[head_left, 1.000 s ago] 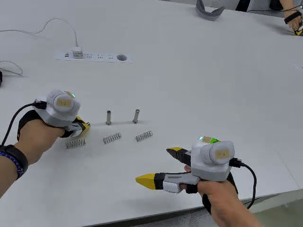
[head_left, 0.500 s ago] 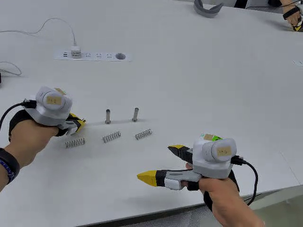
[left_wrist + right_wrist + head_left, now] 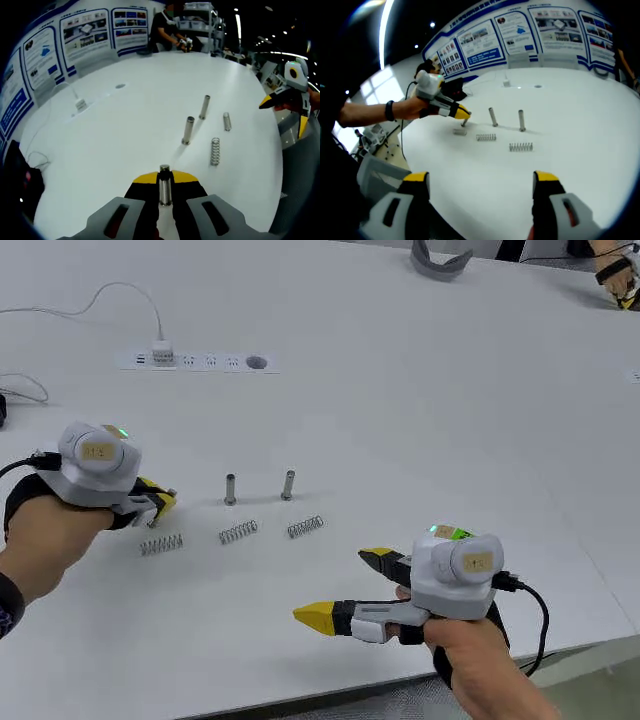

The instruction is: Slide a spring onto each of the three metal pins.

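— Step in hand?
— Seemingly steadying one pin, pinched in the left gripper, left of the middle spring. No spring threaded yet.
— Next?
— Calls for the right gripper, spread wide, right of that spring, to pick one up.
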`<state>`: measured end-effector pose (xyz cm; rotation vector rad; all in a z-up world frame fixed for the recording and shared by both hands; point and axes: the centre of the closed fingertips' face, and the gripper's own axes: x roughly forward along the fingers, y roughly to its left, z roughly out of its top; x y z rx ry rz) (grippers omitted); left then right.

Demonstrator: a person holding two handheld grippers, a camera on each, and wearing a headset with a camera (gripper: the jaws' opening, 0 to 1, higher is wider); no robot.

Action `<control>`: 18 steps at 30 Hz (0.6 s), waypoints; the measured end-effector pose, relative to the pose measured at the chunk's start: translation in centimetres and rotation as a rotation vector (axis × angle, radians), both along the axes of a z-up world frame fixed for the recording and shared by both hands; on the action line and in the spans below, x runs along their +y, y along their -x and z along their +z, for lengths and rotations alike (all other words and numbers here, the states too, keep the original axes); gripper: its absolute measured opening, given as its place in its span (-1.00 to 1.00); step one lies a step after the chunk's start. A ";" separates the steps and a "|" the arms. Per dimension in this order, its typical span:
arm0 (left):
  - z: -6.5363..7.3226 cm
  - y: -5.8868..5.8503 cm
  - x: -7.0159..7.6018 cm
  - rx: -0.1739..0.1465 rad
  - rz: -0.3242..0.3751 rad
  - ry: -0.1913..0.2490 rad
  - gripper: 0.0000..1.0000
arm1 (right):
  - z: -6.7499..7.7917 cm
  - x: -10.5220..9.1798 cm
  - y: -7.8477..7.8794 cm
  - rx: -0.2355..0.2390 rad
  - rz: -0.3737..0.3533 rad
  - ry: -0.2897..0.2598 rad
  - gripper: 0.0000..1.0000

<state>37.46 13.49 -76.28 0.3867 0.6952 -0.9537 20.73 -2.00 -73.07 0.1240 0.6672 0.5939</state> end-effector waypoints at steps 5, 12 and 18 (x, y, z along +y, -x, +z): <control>0.5 0.1 0.5 -0.003 0.005 0.005 -0.85 | 0.0 0.0 -0.1 0.000 -0.001 0.002 0.73; 1.0 0.2 1.2 -0.003 0.018 0.020 -0.85 | 0.1 0.0 -0.3 -0.002 -0.013 -0.005 0.74; 1.1 0.1 1.3 -0.005 0.026 0.024 -0.85 | 0.1 0.1 -0.3 -0.002 -0.012 -0.004 0.74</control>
